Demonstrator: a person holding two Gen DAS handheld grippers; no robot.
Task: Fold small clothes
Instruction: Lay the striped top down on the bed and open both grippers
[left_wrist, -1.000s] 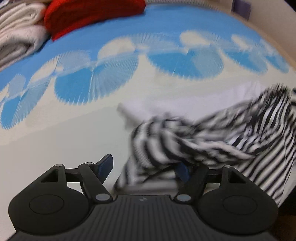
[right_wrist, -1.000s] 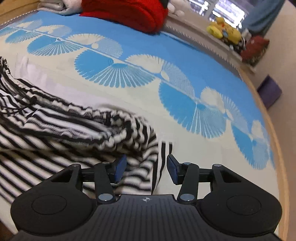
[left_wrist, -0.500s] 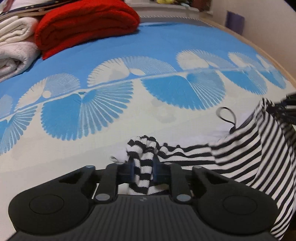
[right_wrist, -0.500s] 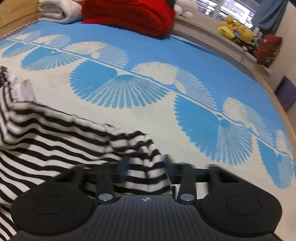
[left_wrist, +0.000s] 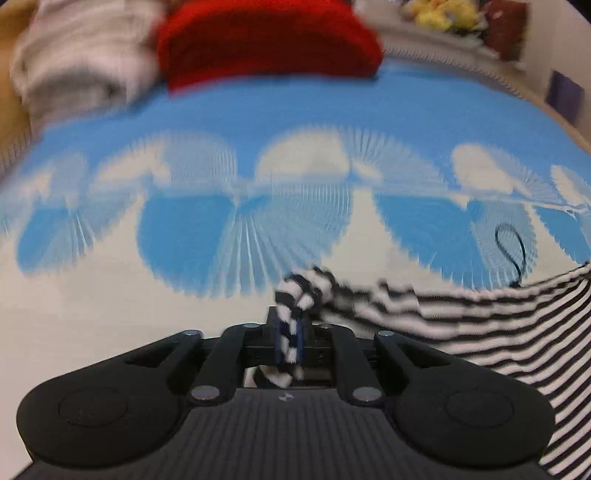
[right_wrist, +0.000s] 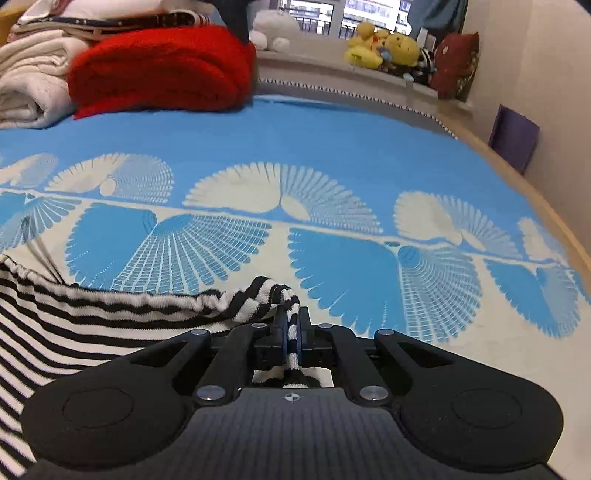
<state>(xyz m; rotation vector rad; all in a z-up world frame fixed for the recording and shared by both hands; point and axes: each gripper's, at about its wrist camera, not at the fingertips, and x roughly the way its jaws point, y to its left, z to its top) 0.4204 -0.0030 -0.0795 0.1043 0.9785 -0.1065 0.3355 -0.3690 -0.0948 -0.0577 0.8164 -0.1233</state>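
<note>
A black-and-white striped garment (left_wrist: 461, 317) hangs stretched between my two grippers above the blue and cream bedspread (left_wrist: 258, 122). My left gripper (left_wrist: 289, 325) pinches a bunched corner of it; its jaws are opening slightly, with the cloth still pressed between the pads. A dark drawstring loop (left_wrist: 511, 251) sticks up from the top edge. In the right wrist view the striped garment (right_wrist: 92, 325) runs off to the left, and my right gripper (right_wrist: 291, 325) is shut on its other corner.
A folded red blanket (right_wrist: 162, 70) and white blankets (right_wrist: 29, 85) lie at the far end of the bed. Plush toys (right_wrist: 380, 48) sit on the window ledge. A purple object (right_wrist: 513, 136) stands by the wall beyond the wooden bed edge (right_wrist: 546, 206).
Both grippers closed on corners of the striped garment and moved forward over the bed. The crumpled cloth now hangs stretched out between them.
</note>
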